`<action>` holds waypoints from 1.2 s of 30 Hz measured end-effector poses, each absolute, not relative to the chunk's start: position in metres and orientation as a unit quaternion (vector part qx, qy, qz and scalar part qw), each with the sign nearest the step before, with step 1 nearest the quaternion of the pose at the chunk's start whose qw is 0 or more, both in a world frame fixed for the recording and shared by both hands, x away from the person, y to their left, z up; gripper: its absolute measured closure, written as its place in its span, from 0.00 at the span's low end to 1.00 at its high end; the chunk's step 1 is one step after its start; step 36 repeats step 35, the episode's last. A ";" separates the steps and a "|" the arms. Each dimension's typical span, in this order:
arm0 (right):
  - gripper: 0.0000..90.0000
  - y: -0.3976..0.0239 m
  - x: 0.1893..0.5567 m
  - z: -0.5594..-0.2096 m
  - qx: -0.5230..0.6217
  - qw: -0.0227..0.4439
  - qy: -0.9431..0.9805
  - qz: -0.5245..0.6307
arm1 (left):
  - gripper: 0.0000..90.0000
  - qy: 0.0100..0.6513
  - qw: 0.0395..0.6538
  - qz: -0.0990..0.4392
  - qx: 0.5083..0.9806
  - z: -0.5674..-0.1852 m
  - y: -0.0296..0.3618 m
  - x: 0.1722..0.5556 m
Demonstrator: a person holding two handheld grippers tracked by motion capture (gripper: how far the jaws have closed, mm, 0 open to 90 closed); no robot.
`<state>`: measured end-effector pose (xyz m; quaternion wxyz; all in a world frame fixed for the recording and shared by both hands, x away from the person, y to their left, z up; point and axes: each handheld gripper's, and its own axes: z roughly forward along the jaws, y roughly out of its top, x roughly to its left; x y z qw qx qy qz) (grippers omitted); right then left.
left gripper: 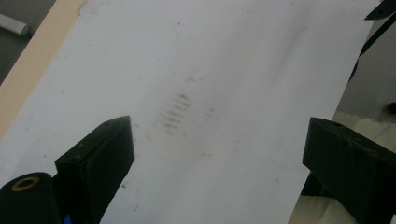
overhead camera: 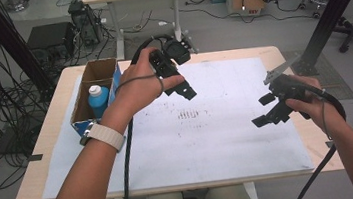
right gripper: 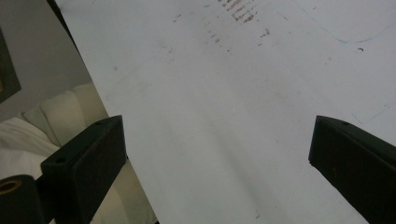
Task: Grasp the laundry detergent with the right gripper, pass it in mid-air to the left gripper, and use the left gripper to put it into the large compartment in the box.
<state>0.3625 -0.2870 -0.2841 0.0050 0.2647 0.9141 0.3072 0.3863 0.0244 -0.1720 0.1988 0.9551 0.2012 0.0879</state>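
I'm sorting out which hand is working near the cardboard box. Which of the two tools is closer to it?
The left tool, held up just right of the cardboard box with the blue bottle. The right tool hangs by the sheet's far right edge.

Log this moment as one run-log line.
left tool: open, empty, over white sheet | right tool: open, empty | blue bottle: upright in cardboard box

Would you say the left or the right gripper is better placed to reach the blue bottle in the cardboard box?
Left, probably. The left gripper, jaws open and empty, hovers just beside the cardboard box holding the blue bottle. The right gripper, also open, hangs across the table near its far edge.
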 end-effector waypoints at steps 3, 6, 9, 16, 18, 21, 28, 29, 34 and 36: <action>0.04 -0.287 0.363 -0.284 0.259 0.007 0.915 0.309 | 0.11 0.203 0.198 0.090 0.955 -0.172 0.024 0.386; 0.04 -0.287 0.363 -0.285 0.261 0.006 0.915 0.306 | 0.11 0.202 0.198 0.090 0.955 -0.172 0.023 0.386; 0.04 -0.286 0.363 -0.286 0.268 0.006 0.910 0.316 | 0.11 0.203 0.200 0.092 0.954 -0.172 0.023 0.384; 0.04 -0.280 0.361 -0.290 0.266 0.001 0.910 0.319 | 0.11 0.203 0.204 0.091 0.953 -0.176 0.022 0.381; 0.04 -0.280 0.361 -0.290 0.266 -0.005 0.915 0.302 | 0.11 0.201 0.202 0.091 0.954 -0.177 0.023 0.381; 0.04 -0.279 0.361 -0.290 0.259 -0.004 0.917 0.304 | 0.11 0.202 0.203 0.092 0.954 -0.177 0.023 0.381; 0.04 -0.278 0.360 -0.286 0.258 0.002 0.916 0.306 | 0.11 0.204 0.202 0.092 0.953 -0.176 0.023 0.381; 0.04 -0.278 0.360 -0.286 0.259 0.002 0.916 0.307 | 0.11 0.203 0.202 0.092 0.954 -0.176 0.023 0.381; 0.04 -0.277 0.358 -0.291 0.260 -0.002 0.913 0.313 | 0.11 0.201 0.202 0.094 0.954 -0.175 0.022 0.380; 0.04 -0.277 0.358 -0.292 0.262 -0.003 0.913 0.312 | 0.11 0.202 0.203 0.096 0.953 -0.175 0.022 0.380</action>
